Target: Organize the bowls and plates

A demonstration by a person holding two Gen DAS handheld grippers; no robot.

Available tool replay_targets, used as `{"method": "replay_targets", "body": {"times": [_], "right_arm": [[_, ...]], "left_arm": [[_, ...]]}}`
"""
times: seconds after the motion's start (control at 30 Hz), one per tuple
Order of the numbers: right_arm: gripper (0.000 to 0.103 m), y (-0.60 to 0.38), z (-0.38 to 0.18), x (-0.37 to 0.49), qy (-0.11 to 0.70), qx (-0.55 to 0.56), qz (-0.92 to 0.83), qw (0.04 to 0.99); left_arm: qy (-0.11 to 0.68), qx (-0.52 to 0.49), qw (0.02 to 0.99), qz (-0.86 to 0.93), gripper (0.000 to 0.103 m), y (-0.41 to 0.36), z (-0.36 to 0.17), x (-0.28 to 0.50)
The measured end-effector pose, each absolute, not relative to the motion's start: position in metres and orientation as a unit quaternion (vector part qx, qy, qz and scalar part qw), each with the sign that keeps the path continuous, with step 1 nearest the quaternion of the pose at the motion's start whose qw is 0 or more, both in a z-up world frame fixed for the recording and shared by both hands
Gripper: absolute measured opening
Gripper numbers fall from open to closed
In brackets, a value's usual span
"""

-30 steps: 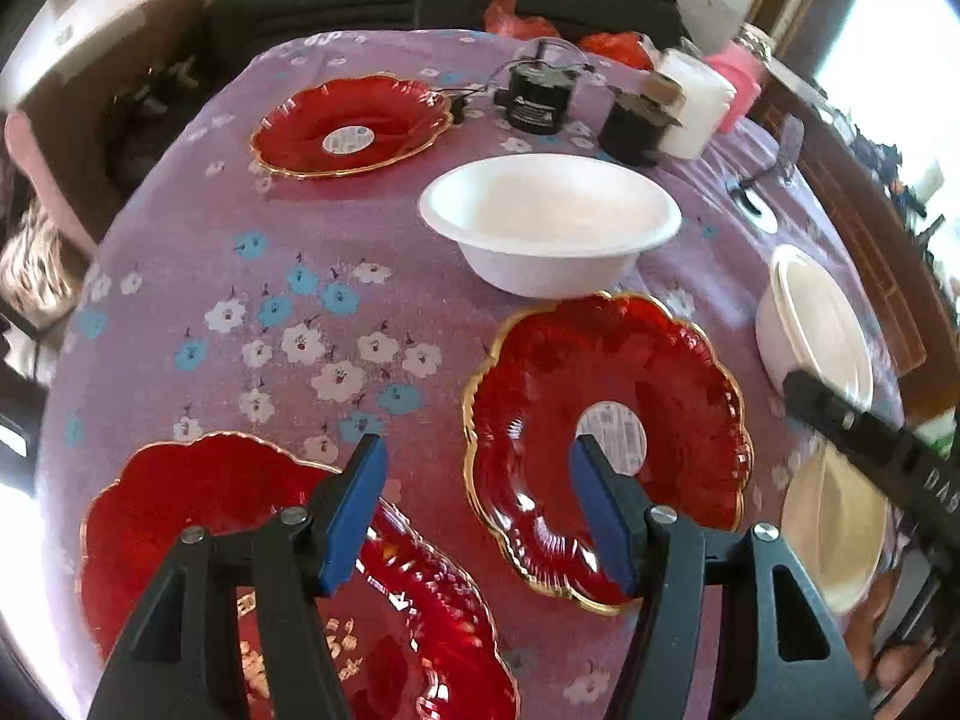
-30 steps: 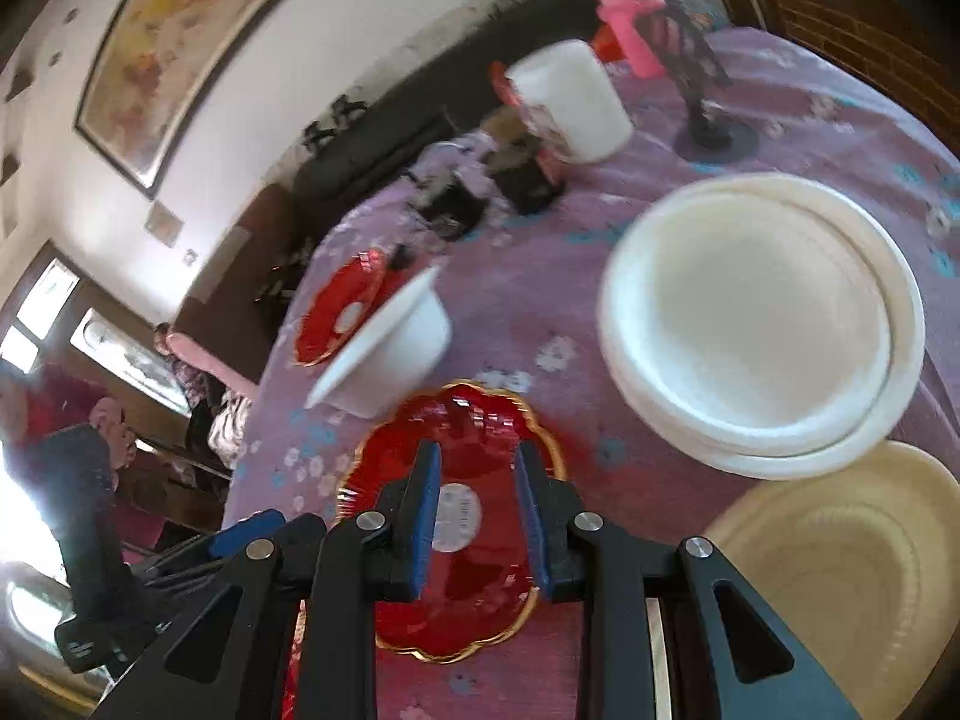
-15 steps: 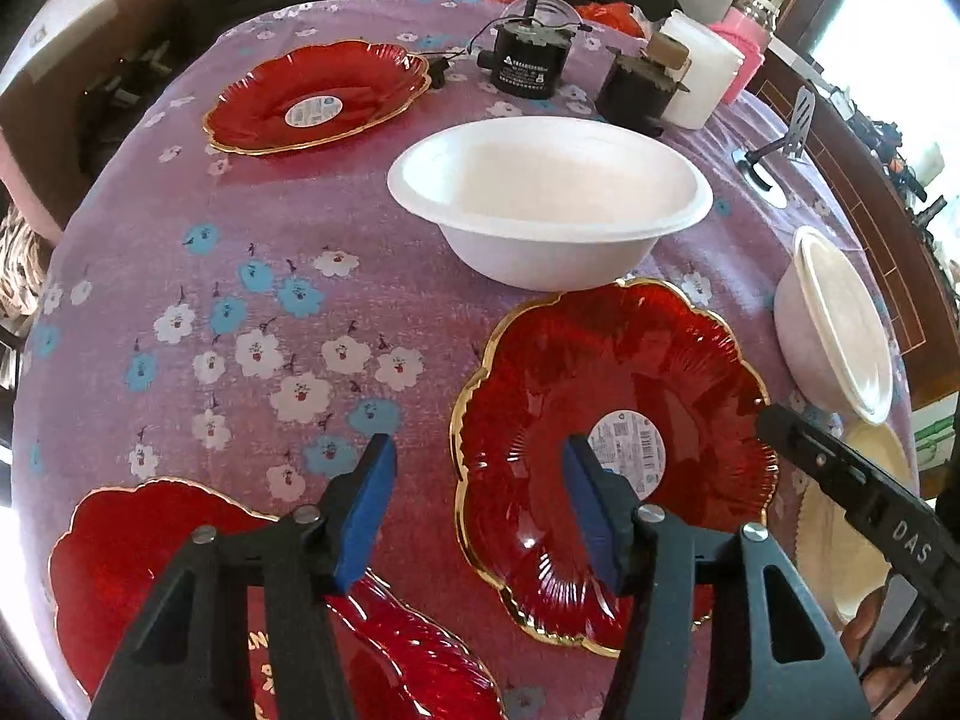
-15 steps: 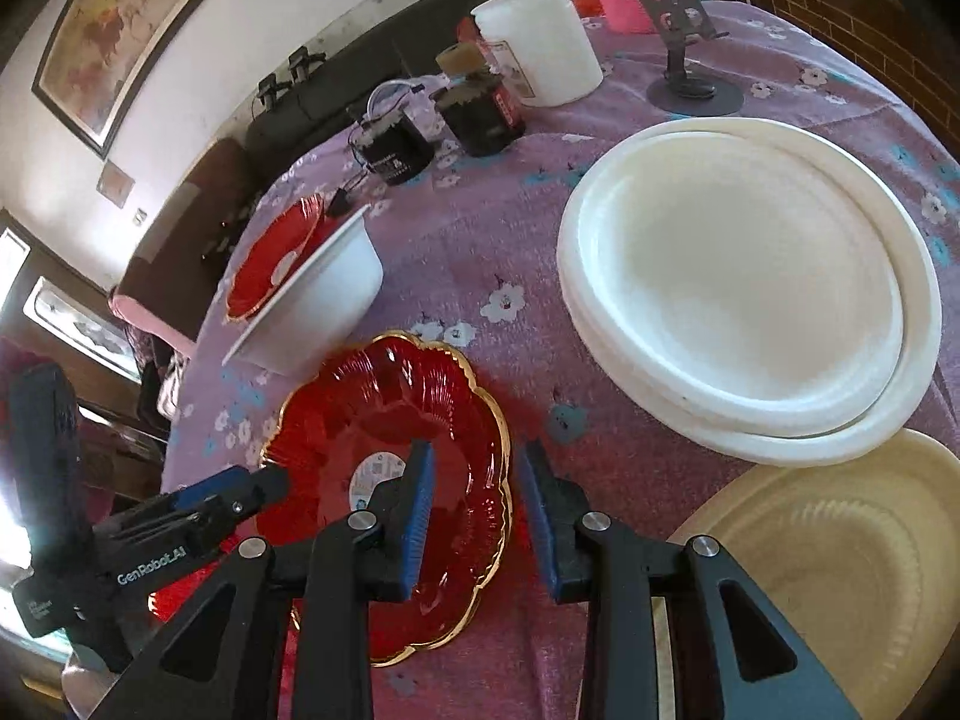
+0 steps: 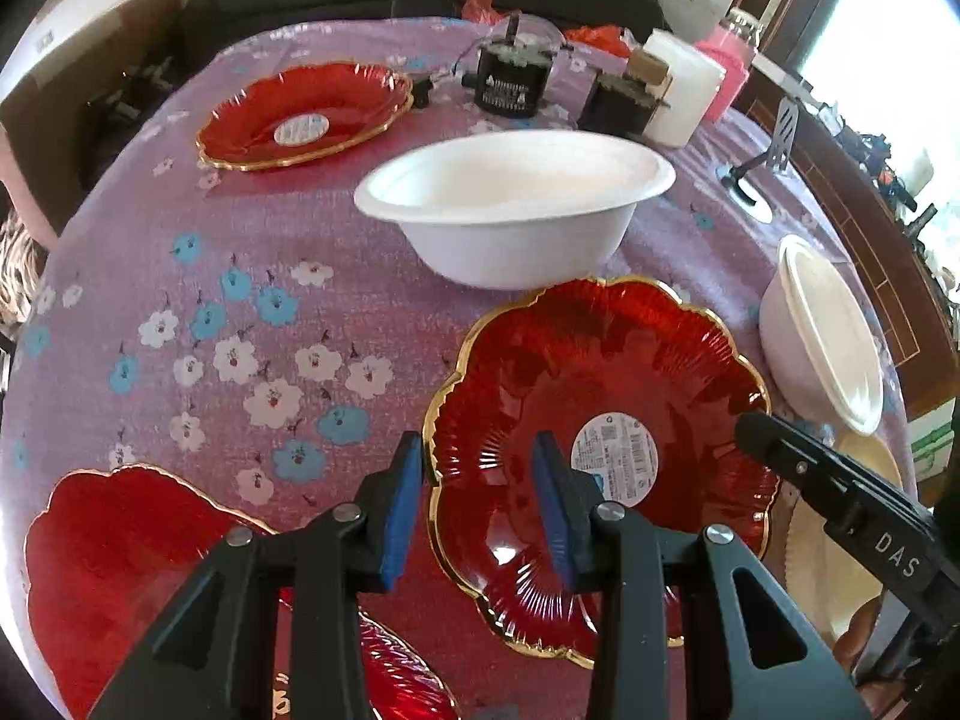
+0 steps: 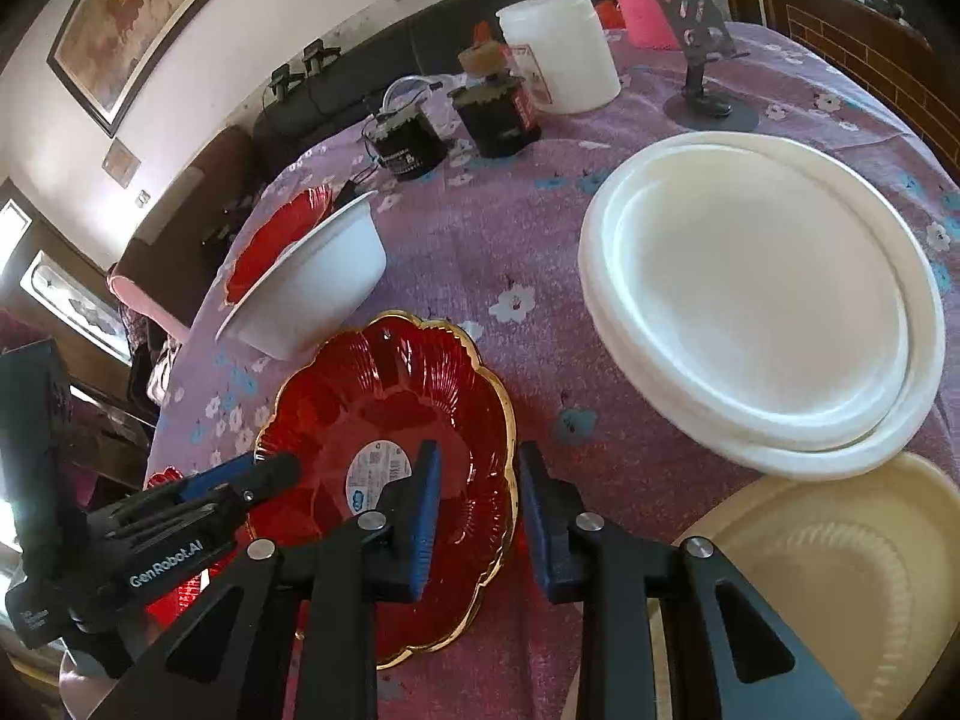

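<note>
A red, gold-rimmed plate [image 5: 600,396] [image 6: 396,420] lies in the middle of the purple flowered cloth. My left gripper [image 5: 480,504] straddles its left rim; the jaws are closing and the pads show a gap to the rim. My right gripper [image 6: 477,504] straddles the right rim, jaws closing a little, pads also clear of it. A white bowl [image 5: 510,210] [image 6: 312,282] stands just behind. A second red plate [image 5: 306,114] sits at the far left, and a third [image 5: 120,570] lies under the left gripper.
Stacked white plates [image 6: 762,312] and a cream plate [image 6: 828,570] lie to the right. Two black jars [image 6: 408,138], a white container [image 6: 558,48], a pink bottle [image 6: 636,0] and a phone stand [image 6: 708,78] line the far edge. A dark sofa stands beyond.
My left gripper has shifted right from the near red plate to the middle plate's left rim, and its jaws have narrowed. The right gripper has rolled and settled over the right rim.
</note>
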State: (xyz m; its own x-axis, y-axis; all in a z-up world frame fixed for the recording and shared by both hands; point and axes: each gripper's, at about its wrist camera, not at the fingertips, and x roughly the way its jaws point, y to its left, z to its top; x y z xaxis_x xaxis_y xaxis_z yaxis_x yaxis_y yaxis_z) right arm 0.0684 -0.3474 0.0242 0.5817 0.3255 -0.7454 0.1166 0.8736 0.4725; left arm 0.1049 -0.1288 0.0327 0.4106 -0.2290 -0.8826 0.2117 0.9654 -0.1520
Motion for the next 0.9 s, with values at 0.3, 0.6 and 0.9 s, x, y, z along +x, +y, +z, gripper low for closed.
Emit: {"method": "replay_targets", "body": {"times": [0.3, 0.6, 0.9], "right_arm": [[0.028, -0.346, 0.025, 0.069, 0.452, 0.232, 0.046, 0.860], [0.028, -0.353, 0.035, 0.062, 0.431, 0.239, 0.042, 0.869], [0.028, -0.356, 0.043, 0.056, 0.412, 0.251, 0.056, 0.874]], "left_arm": [[0.525, 0.034, 0.841, -0.130, 0.039, -0.143, 0.026, 0.103], [0.492, 0.054, 0.854, -0.160, 0.039, -0.146, 0.038, 0.091], [0.473, 0.032, 0.864, -0.168, 0.039, -0.138, 0.048, 0.087]]}}
